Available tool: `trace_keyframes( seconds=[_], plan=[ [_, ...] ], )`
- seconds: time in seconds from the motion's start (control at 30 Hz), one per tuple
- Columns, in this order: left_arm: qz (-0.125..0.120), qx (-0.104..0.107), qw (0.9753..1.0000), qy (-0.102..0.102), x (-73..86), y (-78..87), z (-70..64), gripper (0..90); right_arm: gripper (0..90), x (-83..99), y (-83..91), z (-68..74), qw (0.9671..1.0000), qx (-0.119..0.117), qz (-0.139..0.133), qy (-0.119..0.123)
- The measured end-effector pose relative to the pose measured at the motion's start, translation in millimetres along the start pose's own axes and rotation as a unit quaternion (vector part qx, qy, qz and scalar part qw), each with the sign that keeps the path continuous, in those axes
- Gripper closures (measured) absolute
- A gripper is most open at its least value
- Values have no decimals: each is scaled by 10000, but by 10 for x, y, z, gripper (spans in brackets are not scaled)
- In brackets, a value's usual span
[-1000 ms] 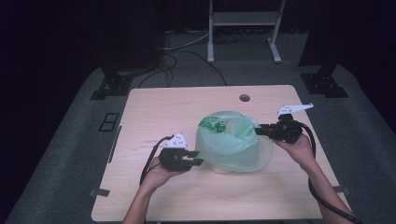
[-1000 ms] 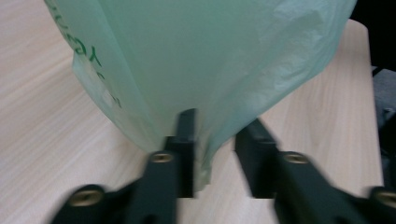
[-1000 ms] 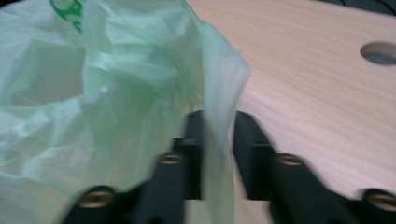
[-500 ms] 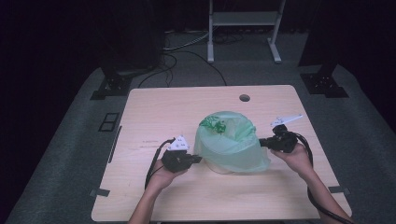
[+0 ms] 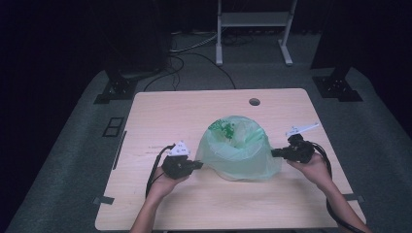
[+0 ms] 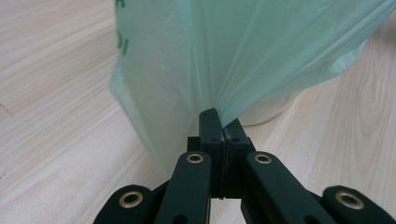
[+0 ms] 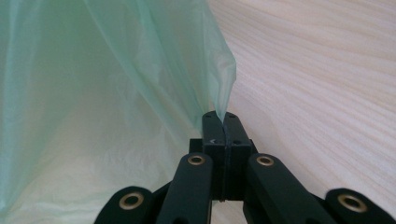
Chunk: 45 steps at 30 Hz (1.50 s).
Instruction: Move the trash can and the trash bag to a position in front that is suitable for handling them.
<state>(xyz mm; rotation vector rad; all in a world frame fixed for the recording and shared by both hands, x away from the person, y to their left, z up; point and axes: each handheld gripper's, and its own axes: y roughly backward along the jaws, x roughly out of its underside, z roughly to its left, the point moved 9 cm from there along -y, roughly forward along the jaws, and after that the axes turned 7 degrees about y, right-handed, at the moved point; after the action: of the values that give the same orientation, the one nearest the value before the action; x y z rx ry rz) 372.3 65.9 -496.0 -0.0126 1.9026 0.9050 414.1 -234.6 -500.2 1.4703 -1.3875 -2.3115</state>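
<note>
High view: green bag (image 5: 240, 154) mid-table (image 5: 160, 109), draped over pale container | left tongs (image 5: 200, 164) clamped on bag's left edge | right tongs (image 5: 273, 153) clamped on right edge.

Bare table (image 5: 160, 116) around green bag (image 5: 238, 155)

Your left gripper (image 5: 197, 165) sits toward the tabletop's near left part, held low in your left hand (image 5: 167, 180), its jaws pressed together on a pinch of the green bag (image 5: 240, 155). Your right gripper (image 5: 275, 153) sits toward the right edge, cradled in your right hand (image 5: 311, 167), jaws likewise clamped on the bag's film. Both forearms reach in from the near edge, and the grippers point inward at each other.
</note>
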Motion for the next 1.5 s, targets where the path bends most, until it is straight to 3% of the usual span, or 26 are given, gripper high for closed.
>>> trace_keyframes(
  seconds=[0.03, 0.07, 0.1, 0.13, 0.2, 0.3, 0.37, 0.47, 0.6, 0.63, 0.7, 0.8, 0.9, 0.93, 1.0, 1.03, 1.2, 1.23, 1.27, 1.3, 1.33, 1.37, 1.5],
  plan=[
    [16, 5, 10000, 34, 6, 10, -5, 797, 795, -8, 37, -15, 9999, -37, -73, -69],
    [21, 17, 10000, 38, 8, 17, -13, 797, 795, -8, 37, -15, 9999, -37, -73, -69],
    [6, 25, 10000, 33, 5, 31, -27, 728, 723, -22, 58, -19, 9999, -39, -118, -83],
    [-18, -52, 10000, 78, -3, 53, -39, 566, 639, -76, 141, -22, 9998, -5, -202, -79],
    [-46, -99, 9998, 163, -13, 75, -46, 409, 571, -168, 252, -12, 9994, 29, -348, -42],
    [-121, -117, 9996, 219, -18, 100, -73, 258, 535, -347, 455, 42, 9983, 59, -586, 33],
    [-143, -43, 9996, 246, -13, 111, -100, 217, 529, -480, 593, 102, 9970, 74, -754, 139],
    [-107, -102, 9996, 221, -3, 113, -113, 192, 550, -684, 754, 252, 9952, -2, -931, 310],
    [-154, -74, 9996, 222, -13, 123, -129, 185, 584, -885, 824, 450, 9931, -169, -1008, 578],
    [-154, -52, 9996, 217, -13, 123, -137, 185, 595, -1005, 814, 575, 9918, -231, -970, 795],
    [-153, -43, 9997, 193, -14, 124, -146, 185, 600, -1105, 758, 676, 9910, -252, -848, 1006],
    [-188, -31, 9997, 178, -29, 129, -167, 185, 580, -1229, 634, 731, 9898, -97, -678, 1253],
    [-230, -54, 9996, 167, -48, 129, -177, 186, 548, -1301, 546, 719, 9894, 20, -619, 1314],
    [-269, -69, 9995, 150, -61, 126, -181, 220, 530, -1379, 455, 660, 9887, 223, -588, 1360],
    [-261, -99, 9996, 73, -68, 124, -170, 302, 524, -1403, 427, 636, 9888, 253, -579, 1353],
    [-230, -69, 9997, 48, -65, 116, -160, 359, 513, -1459, 348, 569, 9885, 412, -520, 1362],
    [-252, -129, 9996, -29, -69, 97, -144, 596, 562, -1558, 190, 507, 9898, 401, -445, 1295],
    [-256, -168, 9995, -112, -69, 90, -148, 646, 630, -1602, 124, 499, 9892, 400, -455, 1337],
    [-256, -168, 9995, -112, -69, 90, -148, 682, 630, -1602, 124, 499, 9892, 400, -455, 1337],
    [-282, -203, 9993, -137, -74, 84, -151, 729, 736, -1622, 55, 497, 9883, 451, -368, 1408],
    [-279, -241, 9992, -181, -74, 79, -152, 729, 736, -1622, 55, 497, 9883, 451, -368, 1408],
    [-299, -279, 9988, -277, -76, 76, -160, 816, 826, -1640, 11, 498, 9888, 427, -332, 1391],
    [-351, -215, 9986, -337, -80, 75, -180, 898, 900, -1703, -1, 482, 9907, 304, -519, 1220]
  ],
)
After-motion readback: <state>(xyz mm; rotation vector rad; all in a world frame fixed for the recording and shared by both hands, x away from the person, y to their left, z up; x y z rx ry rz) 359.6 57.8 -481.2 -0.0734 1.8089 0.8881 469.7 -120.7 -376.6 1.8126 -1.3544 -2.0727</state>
